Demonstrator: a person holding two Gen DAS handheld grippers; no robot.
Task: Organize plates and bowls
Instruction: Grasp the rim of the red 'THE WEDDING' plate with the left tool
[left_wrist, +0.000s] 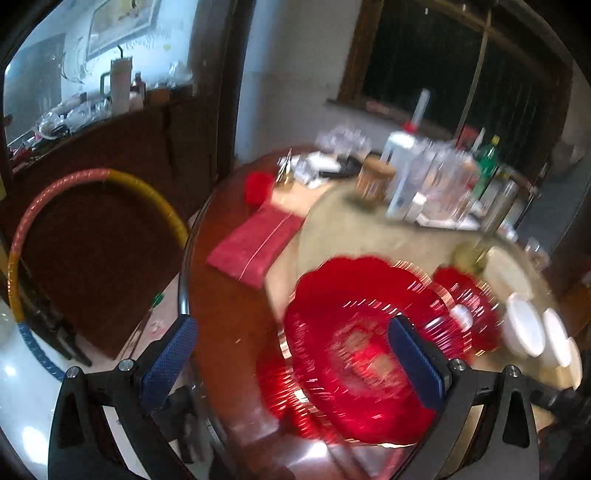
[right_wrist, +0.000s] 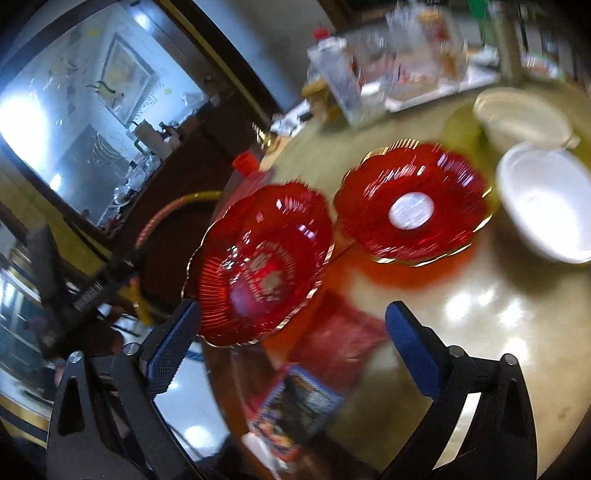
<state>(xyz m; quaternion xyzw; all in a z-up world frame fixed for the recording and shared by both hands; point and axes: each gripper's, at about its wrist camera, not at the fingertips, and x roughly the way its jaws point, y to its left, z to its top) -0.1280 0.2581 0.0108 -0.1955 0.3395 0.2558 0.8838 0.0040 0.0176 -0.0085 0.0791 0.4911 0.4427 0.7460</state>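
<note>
Two red scalloped glass plates with gold rims sit on the round table. In the left wrist view the nearer red plate (left_wrist: 354, 347) lies between and just beyond my open left gripper (left_wrist: 291, 349); the second red plate (left_wrist: 469, 310) is behind it, with white bowls (left_wrist: 524, 328) to its right. In the right wrist view the near plate (right_wrist: 262, 258) sits at the table edge ahead of my open, empty right gripper (right_wrist: 291, 334); the second plate (right_wrist: 413, 206) and a white bowl (right_wrist: 546, 206) lie further right. Both views are motion-blurred.
A red cloth (left_wrist: 255, 247), a wooden jar (left_wrist: 375, 177) and several bottles (left_wrist: 436, 177) crowd the table's far side. A hoop (left_wrist: 92, 192) leans on a dark cabinet at left. A cream lidded dish (right_wrist: 521, 114) and a printed packet (right_wrist: 295, 406) show in the right wrist view.
</note>
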